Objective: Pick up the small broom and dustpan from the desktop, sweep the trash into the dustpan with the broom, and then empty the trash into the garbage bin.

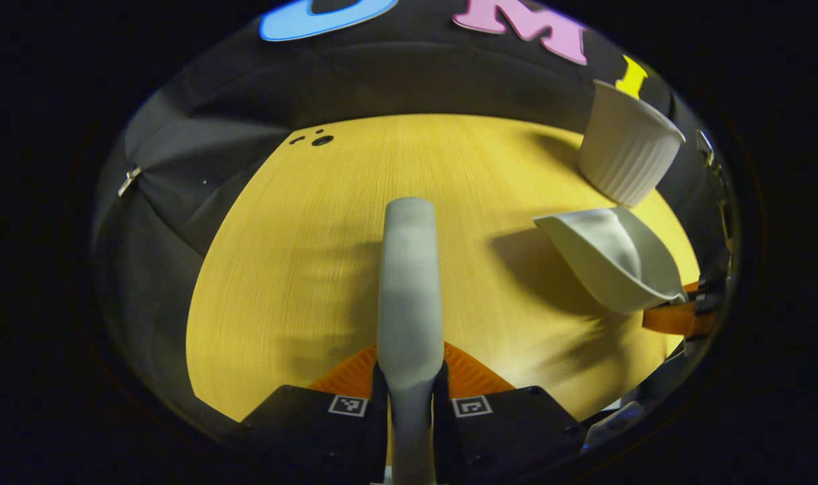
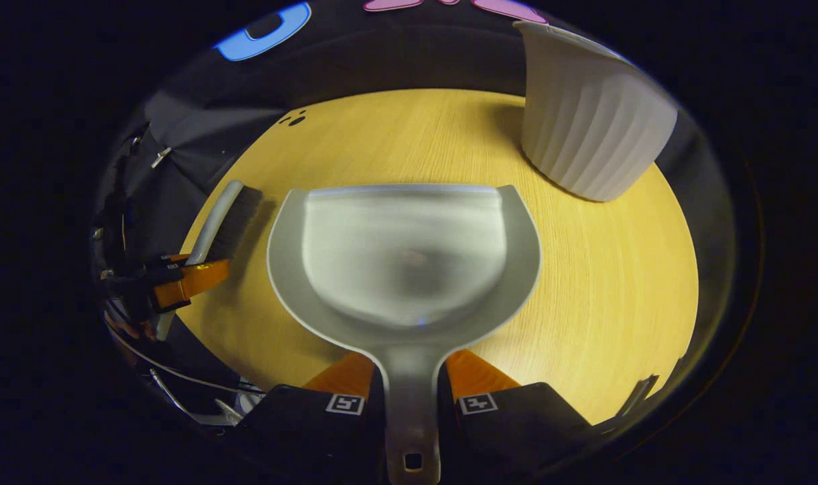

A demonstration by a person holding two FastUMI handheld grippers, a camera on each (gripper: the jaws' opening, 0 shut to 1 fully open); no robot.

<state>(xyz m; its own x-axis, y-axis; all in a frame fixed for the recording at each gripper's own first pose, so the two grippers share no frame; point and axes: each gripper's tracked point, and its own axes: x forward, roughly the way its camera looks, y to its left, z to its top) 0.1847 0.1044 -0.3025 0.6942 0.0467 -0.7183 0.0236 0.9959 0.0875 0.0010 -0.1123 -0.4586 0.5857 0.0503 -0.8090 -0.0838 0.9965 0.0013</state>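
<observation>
In the left gripper view my left gripper [image 1: 409, 377] is shut on the small broom [image 1: 409, 283], whose grey back points away over the wooden desktop [image 1: 301, 269]. Off to the right hangs the grey dustpan [image 1: 614, 259], tilted above the desk, with the right gripper [image 1: 681, 313] behind it. In the right gripper view my right gripper [image 2: 409, 380] is shut on the handle of the dustpan [image 2: 402, 256], and a small dark bit lies in the pan. The broom [image 2: 223, 222] with dark bristles shows at the left, held by the left gripper [image 2: 180, 279].
A white ribbed garbage bin [image 2: 590, 128] stands at the desk's far right, just beyond the dustpan; it is also the bin [image 1: 624, 145] in the left gripper view. Small dark holes [image 1: 318, 139] mark the desk's far left corner. Black cloth walls surround the desk.
</observation>
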